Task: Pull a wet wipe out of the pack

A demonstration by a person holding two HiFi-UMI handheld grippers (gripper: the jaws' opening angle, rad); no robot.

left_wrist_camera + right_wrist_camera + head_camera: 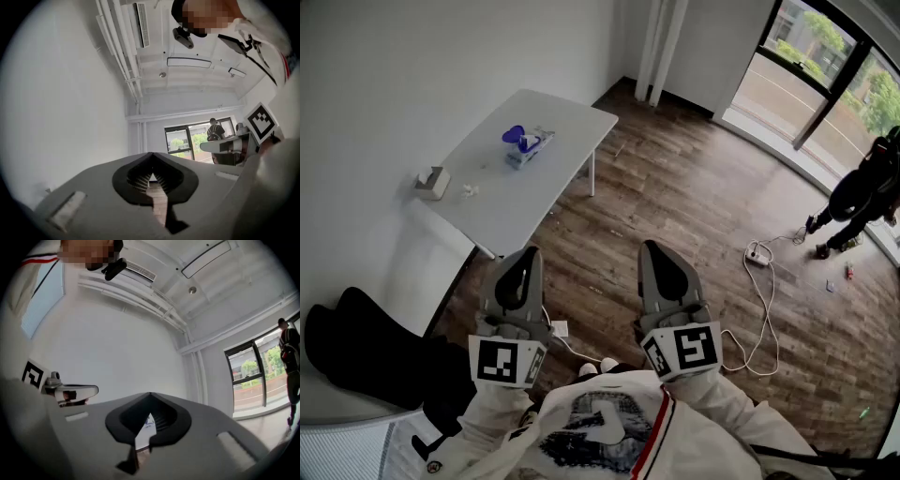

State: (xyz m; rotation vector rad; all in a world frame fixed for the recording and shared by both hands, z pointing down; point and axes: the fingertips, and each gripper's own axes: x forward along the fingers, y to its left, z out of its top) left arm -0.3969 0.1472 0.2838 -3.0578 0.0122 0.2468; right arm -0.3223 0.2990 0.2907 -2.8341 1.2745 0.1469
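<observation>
A pack of wet wipes with a blue-purple lid lies on the white table, far ahead in the head view. Both grippers are held close to the person's chest, well short of the table. My left gripper is shut with nothing between its jaws; in the left gripper view its jaws meet at the tip. My right gripper is also shut and empty, and its jaws meet in the right gripper view. Through the right gripper's jaw gap a sliver of the table and pack shows.
A small white box and a crumpled scrap lie on the table's left end. A power strip with a white cable lies on the wooden floor at right. Another person stands by the window. A dark chair is at my left.
</observation>
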